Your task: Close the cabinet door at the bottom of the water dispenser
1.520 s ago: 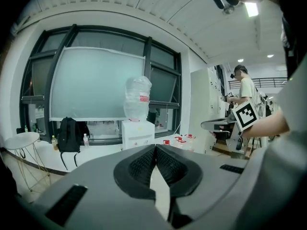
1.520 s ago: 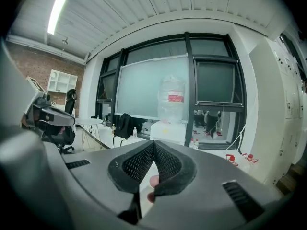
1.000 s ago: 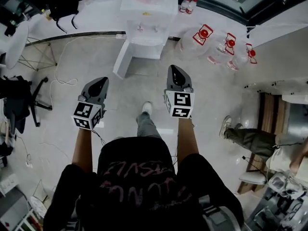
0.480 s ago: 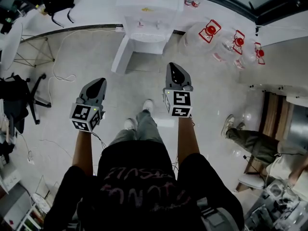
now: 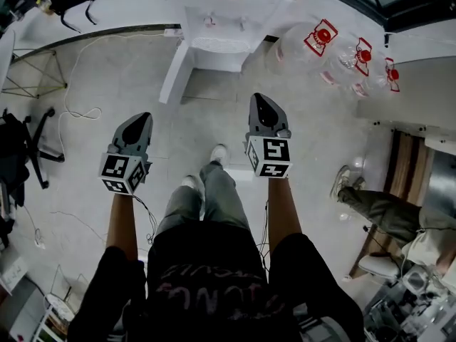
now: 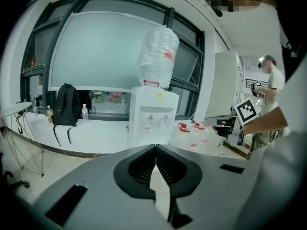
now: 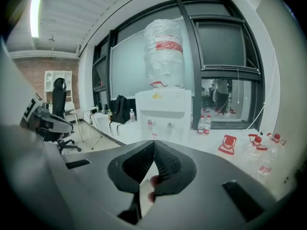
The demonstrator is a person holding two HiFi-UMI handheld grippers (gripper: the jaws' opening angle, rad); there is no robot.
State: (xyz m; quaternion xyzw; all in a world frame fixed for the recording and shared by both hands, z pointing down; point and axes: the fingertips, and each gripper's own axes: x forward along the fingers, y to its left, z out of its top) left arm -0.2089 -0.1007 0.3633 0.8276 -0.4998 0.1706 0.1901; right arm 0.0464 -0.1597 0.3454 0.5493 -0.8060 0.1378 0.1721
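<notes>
The white water dispenser (image 5: 222, 14) stands against the far ledge with a large bottle (image 6: 158, 56) on top. Its bottom cabinet door (image 5: 174, 71) hangs open, swung out to the left. My left gripper (image 5: 140, 118) is shut and empty, held in the air well short of the door and to its left. Level with it, my right gripper (image 5: 261, 100) is also shut and empty, in front of the dispenser's right side. Both gripper views face the dispenser (image 6: 152, 114) (image 7: 163, 109); the bodies of the left gripper (image 6: 155, 147) and right gripper (image 7: 154, 143) hide its lower cabinet.
Several water jugs with red caps (image 5: 322, 40) lie on the floor right of the dispenser. An office chair (image 5: 21, 148) and a folding table's legs (image 5: 28, 77) stand at left, with cables (image 5: 78, 112) across the floor. Another person (image 5: 377, 209) is at right. A backpack (image 6: 67, 107) rests on the ledge.
Both grippers have sunk lower and edged toward the dispenser, jaws staying shut. The dispenser has slid up the head view, and the person's second foot has stepped into sight.
</notes>
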